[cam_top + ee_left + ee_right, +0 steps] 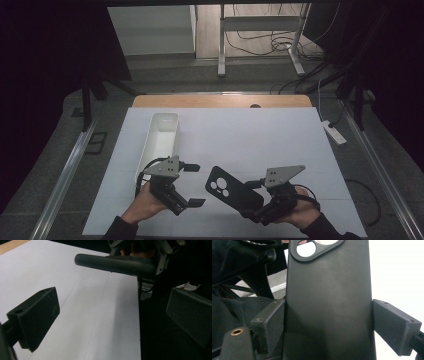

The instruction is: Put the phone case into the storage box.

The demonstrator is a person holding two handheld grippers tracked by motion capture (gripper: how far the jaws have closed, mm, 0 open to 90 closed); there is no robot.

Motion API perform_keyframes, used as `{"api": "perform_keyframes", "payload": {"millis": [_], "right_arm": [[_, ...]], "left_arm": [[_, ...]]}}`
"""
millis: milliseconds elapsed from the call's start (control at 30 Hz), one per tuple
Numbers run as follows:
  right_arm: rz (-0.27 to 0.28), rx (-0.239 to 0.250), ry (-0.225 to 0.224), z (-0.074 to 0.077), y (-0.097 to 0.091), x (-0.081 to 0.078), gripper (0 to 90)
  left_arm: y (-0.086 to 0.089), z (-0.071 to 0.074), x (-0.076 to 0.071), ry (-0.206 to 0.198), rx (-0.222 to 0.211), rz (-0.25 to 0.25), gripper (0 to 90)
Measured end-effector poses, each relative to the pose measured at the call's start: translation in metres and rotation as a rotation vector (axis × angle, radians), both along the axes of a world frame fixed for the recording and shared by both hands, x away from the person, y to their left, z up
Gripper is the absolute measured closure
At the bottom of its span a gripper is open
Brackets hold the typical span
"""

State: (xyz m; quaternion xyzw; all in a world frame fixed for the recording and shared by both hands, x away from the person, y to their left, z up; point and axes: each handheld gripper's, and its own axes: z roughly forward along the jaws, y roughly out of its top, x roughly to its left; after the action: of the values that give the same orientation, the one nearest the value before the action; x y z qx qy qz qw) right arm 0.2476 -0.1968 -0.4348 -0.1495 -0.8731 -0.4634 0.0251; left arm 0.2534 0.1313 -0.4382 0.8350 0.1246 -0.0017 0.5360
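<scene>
A black phone case [230, 189] with a round-holed camera cutout, held lifted above the white sheet.

From where I'm driving, most of the white bench [260, 135] is open, the whole far and right side especially. Only real obstacle is the long white tray [161, 137] on the left. Near edge is tight: the black phone case [231, 189] sits between my two hands.
</scene>
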Motion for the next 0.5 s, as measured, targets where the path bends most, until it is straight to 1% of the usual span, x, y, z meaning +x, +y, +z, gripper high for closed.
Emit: {"api": "perform_keyframes", "payload": {"millis": [100,300,433,500], "right_arm": [[0.021,0.0,-0.002,0.0,0.004,0.0,15.0],[0.059,0.002,0.005,0.0,0.012,-0.001,15.0],[0.081,-0.005,0.012,-0.001,0.016,-0.001,15.0],[0.089,-0.008,0.015,-0.002,0.017,-0.001,14.9]], "left_arm": [[-0.001,0.0,0.0,-0.003,-0.005,-0.025,0.0],[-0.005,0.0,0.0,0.004,-0.008,-0.06,0.0],[-0.008,-0.001,-0.001,0.002,-0.008,-0.084,0.0],[-0.009,-0.001,-0.001,0.0,-0.001,-0.099,0.0]]}}
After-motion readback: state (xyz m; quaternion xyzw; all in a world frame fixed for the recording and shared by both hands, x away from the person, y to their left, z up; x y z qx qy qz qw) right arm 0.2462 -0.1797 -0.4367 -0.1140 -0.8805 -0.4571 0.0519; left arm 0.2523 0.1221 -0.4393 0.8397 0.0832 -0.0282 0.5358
